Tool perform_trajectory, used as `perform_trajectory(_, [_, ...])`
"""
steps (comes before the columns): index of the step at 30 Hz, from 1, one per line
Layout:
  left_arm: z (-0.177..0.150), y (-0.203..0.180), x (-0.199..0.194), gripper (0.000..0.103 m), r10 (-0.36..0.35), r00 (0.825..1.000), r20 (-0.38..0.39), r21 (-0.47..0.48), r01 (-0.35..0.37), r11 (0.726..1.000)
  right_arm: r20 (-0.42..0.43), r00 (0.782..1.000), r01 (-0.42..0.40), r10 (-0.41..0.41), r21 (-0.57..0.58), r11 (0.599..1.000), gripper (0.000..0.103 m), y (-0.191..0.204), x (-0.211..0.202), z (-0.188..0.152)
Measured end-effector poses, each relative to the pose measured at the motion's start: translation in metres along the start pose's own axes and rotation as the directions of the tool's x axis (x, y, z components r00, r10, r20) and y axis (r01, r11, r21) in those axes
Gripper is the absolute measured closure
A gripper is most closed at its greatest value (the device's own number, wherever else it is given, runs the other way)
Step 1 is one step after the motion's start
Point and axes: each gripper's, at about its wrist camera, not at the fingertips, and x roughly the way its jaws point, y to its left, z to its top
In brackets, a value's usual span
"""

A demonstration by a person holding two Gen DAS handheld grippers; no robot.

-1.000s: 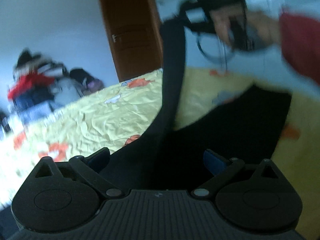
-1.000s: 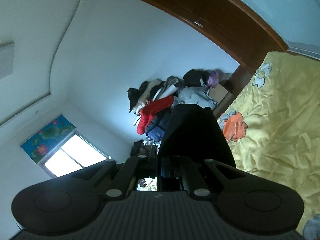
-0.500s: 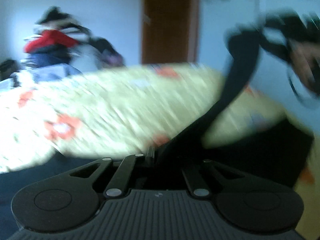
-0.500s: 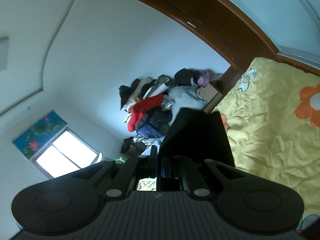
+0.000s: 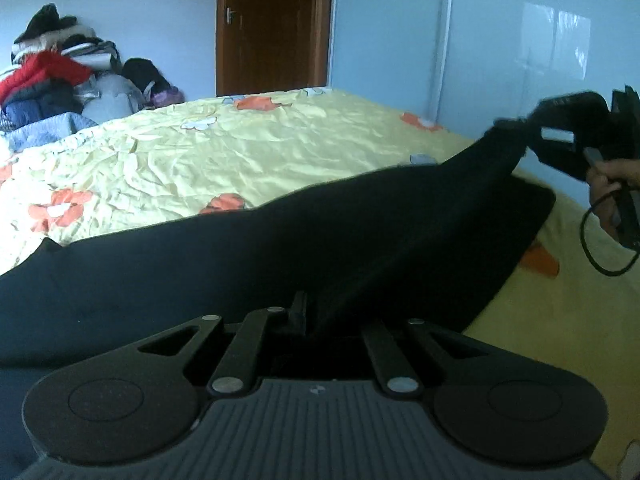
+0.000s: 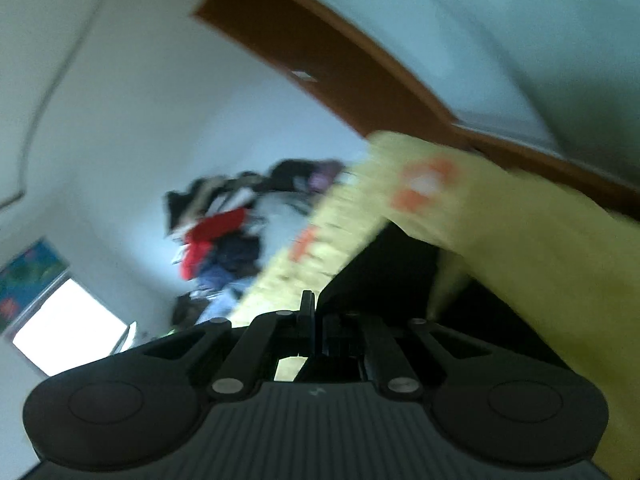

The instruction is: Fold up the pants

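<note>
With the black pants (image 5: pixel 320 240) pinched by both the left tongs (image 5: pixel 308 320) and right tongs (image 6: pixel 316 320), the stretched edge is best lowered evenly onto the bed (image 5: pixel 240 148).

Black pants (image 5: pixel 320 248) stretched between left gripper (image 5: pixel 308 316) and right gripper (image 5: pixel 516 128) above yellow bedsheet (image 5: pixel 240 148)

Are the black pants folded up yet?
No. The pants hang stretched between the left gripper and right gripper above the bed.
</note>
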Motion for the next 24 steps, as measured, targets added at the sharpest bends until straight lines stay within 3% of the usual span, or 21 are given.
perform_trajectory(7, [0.003, -0.002, -0.011, 0.097, 0.018, 0.999, 0.049, 0.038, -0.02, 0.999, 0.056, 0.998, 0.033, -0.036, 0.064, 0.997, 0.099, -0.025, -0.023, -0.02])
perform_trajectory(16, [-0.022, -0.01, -0.023, 0.093, 0.003, 1.0, -0.003, 0.072, -0.002, 0.997, 0.048, 0.988, 0.145, -0.148, 0.06, 0.988, 0.099, -0.034, -0.041, -0.027])
perform_trajectory(17, [-0.022, -0.01, -0.024, 0.086, -0.005, 1.0, -0.003, 0.069, 0.005, 0.998, 0.043, 0.985, 0.164, -0.167, 0.066, 0.984, 0.099, -0.038, -0.04, -0.027])
perform_trajectory(21, [-0.025, -0.01, -0.03, 0.076, -0.04, 0.999, -0.023, 0.061, 0.042, 0.997, 0.033, 0.981, 0.185, -0.191, 0.13, 0.974, 0.099, -0.052, -0.049, -0.035])
perform_trajectory(24, [-0.029, -0.009, -0.04, 0.061, -0.072, 0.997, -0.034, 0.052, 0.074, 0.996, 0.039, 0.976, 0.208, -0.215, 0.136, 0.969, 0.099, -0.052, -0.057, -0.037])
